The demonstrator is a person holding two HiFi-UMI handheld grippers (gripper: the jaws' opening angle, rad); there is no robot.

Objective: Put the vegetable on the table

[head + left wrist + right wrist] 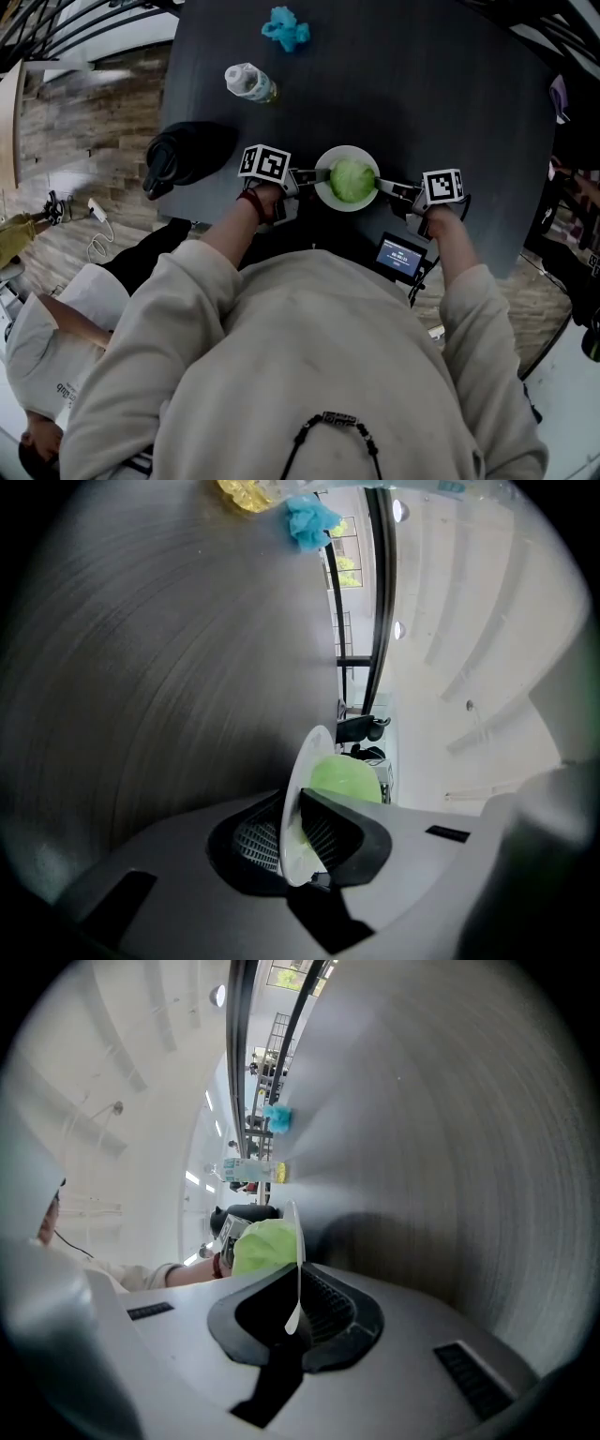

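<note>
Green round vegetable (352, 180) sits on white plate (349, 208), at near edge of dark worktop (422, 84), close to person's chest. Left tongs (317, 174) pinch plate's left rim. Right tongs (384, 186) pinch plate's right rim. Cannot tell if plate touches worktop. Farther off on worktop: clear bottle (248, 82), then blue thing (286, 28) at far side. Black lump (183, 155) at worktop's left edge. Wood floor (94, 122) on left. Another person (47, 347) at near left. Room past worktop bright white, with black pole (380, 592).
</note>
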